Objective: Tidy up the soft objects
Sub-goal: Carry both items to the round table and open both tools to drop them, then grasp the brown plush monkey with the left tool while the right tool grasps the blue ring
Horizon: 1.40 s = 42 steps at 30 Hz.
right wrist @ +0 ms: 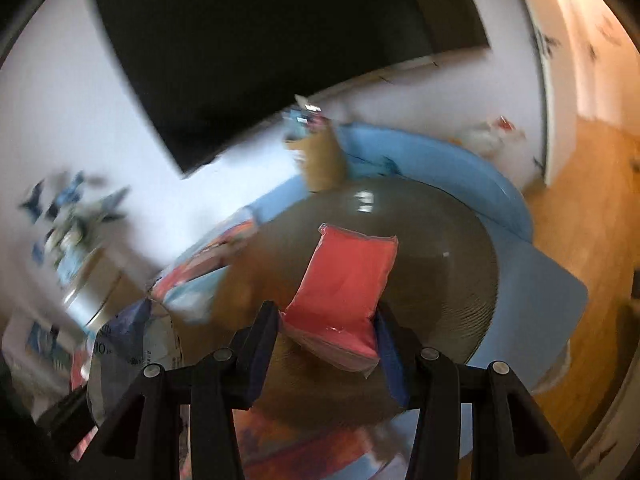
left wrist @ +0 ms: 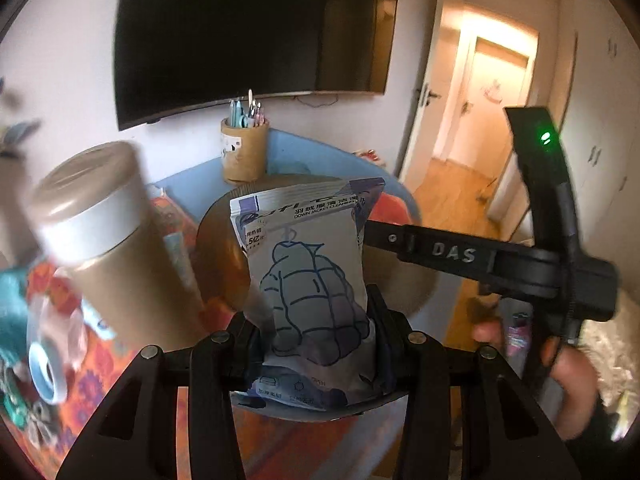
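Soft grey-blue wipes pouch with a drawn down jacket [left wrist: 308, 280], upright, clamped at its lower half in left gripper [left wrist: 316, 344], above round brown tray [left wrist: 216, 248]. Beside it at left, blurred beige cylindrical flask with silver band [left wrist: 108, 236]; behind, cardboard pen holder [left wrist: 244, 152]. At right, a hand [left wrist: 568, 376] on the other black tool. From right wrist: soft red packet [right wrist: 344, 296] pinched in right gripper [right wrist: 328, 340], over same tray [right wrist: 440, 272], blue tabletop [right wrist: 540, 292] beneath.
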Motion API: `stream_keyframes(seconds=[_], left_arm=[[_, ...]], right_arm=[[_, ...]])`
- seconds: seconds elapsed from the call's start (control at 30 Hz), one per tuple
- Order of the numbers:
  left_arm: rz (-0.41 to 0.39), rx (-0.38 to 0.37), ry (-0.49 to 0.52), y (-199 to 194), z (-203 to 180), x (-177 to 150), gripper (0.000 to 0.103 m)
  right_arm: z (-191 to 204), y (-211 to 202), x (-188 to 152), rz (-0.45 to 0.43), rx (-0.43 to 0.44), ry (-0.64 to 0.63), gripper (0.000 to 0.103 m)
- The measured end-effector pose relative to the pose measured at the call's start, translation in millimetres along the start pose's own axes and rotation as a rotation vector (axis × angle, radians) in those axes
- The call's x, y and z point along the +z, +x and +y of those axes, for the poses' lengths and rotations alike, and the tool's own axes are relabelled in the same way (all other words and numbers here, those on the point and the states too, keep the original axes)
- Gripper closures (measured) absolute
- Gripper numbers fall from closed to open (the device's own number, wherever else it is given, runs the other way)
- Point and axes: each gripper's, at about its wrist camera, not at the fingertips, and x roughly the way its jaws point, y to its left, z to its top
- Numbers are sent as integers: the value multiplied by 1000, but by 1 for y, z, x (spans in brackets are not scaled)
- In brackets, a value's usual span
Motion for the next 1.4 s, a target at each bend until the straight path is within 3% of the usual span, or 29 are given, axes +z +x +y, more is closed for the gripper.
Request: stream_keyframes(seconds=[0.13, 0.2, 0.23, 0.27, 0.3, 0.5, 0.7, 0.83, 1.1, 1.27, 1.4], left_arm=[[-3, 52, 46, 28, -14, 11, 58], [-17, 58, 74, 32, -22, 13, 45], [-19, 60, 78, 31, -22, 12, 36], [-30, 59, 80, 30, -23, 14, 21], [-51, 57, 79, 27, -22, 15, 15], [-98, 20, 85, -1, -24, 17, 15], [-175, 44, 71, -76, -11, -8, 15], [-196, 125, -9, -127, 32, -32, 15], [-167, 486, -275, -233, 185, -87, 15], [-153, 514, -513, -265, 279, -125, 16], [-117, 423, -647, -243, 325, -151, 16]], right_arm=[[-22, 12, 13, 18, -29, 43, 52], [-27, 14, 14, 31, -31, 53, 41], [-30, 14, 15, 33, -23, 61, 41], [-32, 14, 15, 37, -21, 61, 41], [-33, 12, 15, 37, -22, 56, 41], [-26, -7, 12, -2, -12, 33, 41], [-2, -43, 2, -70, 37, -11, 41], [33, -65, -13, -107, 88, -86, 41], [167, -76, -64, -85, 276, -369, 41], [260, -33, -112, 20, 334, -576, 41], [309, 26, -145, 104, 329, -683, 41]])
